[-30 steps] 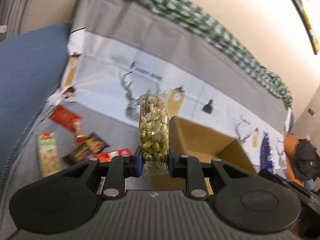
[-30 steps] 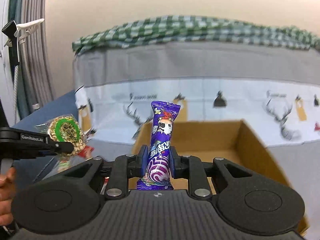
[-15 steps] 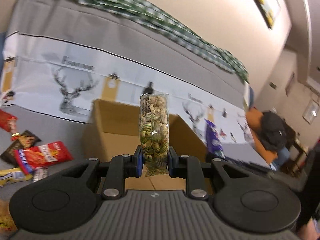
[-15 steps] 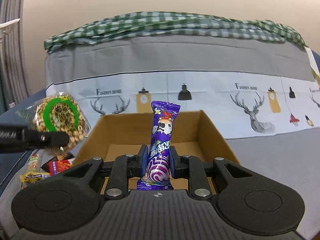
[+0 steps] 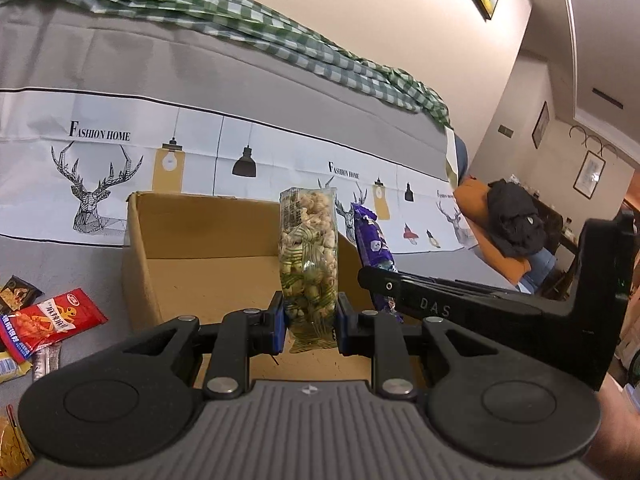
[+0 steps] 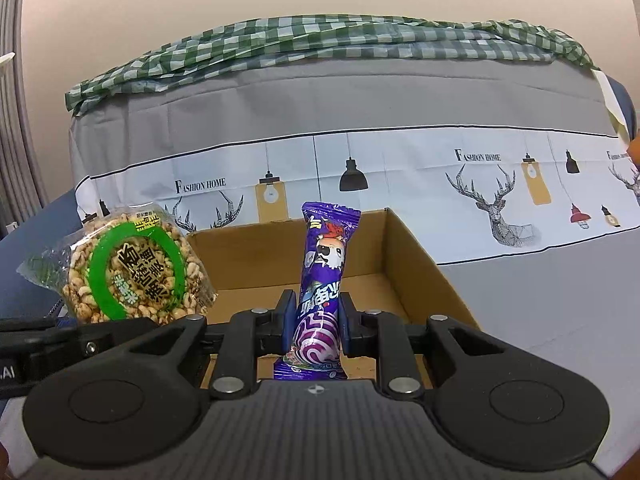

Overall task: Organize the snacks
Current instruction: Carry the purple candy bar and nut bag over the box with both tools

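My left gripper (image 5: 310, 322) is shut on a clear packet of puffed-rice cake (image 5: 308, 256) with a green ring label, held upright above the near edge of the open cardboard box (image 5: 160, 232). The same packet shows at the left of the right wrist view (image 6: 132, 272). My right gripper (image 6: 318, 322) is shut on a purple snack bar (image 6: 324, 280), upright over the near edge of the same box (image 6: 416, 264). The purple bar also shows in the left wrist view (image 5: 374, 248), just right of my packet.
Loose snacks lie on the grey sheet left of the box: a red packet (image 5: 48, 322), a dark packet (image 5: 16, 288) and others at the frame edge. A deer-print cover (image 5: 100, 160) and a green checked cloth (image 6: 320, 36) lie behind the box.
Both grippers have come closer to the box and to each other, each keeping its snack. The left view has swung right, so the loose snacks have slid to its left edge.
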Demonstrator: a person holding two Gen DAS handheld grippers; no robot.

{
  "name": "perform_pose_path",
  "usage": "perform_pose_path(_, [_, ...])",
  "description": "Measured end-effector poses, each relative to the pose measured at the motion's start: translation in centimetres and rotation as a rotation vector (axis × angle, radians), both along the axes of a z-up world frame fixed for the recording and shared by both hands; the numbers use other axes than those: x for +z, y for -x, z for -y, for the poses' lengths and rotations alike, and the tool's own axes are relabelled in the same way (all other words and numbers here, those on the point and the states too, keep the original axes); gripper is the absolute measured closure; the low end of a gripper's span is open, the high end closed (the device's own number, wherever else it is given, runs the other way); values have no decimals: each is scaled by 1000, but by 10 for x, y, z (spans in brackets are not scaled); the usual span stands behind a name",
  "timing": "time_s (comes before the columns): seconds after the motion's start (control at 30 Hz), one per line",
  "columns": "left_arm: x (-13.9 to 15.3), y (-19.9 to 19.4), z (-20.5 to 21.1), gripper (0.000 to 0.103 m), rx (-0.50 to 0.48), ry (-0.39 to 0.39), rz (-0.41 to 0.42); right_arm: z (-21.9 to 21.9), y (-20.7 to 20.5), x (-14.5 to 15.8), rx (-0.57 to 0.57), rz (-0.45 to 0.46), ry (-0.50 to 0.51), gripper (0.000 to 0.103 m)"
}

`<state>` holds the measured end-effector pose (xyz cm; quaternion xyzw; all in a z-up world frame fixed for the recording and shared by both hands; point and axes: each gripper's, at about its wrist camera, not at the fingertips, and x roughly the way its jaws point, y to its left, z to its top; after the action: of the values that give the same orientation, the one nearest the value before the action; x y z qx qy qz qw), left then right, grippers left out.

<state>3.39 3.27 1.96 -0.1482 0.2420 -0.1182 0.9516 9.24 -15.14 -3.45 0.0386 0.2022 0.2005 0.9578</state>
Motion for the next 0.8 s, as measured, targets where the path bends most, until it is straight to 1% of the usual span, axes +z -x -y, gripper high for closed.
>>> perform_pose_path(0.47, [-1, -1, 7, 77, -33, -21, -1, -4, -2, -2, -30, -16, 8, 80])
perform_pose_path(0.8, [-3, -3, 10, 77, -49, -30, -2, -6, 0, -3, -28, -6, 13, 80])
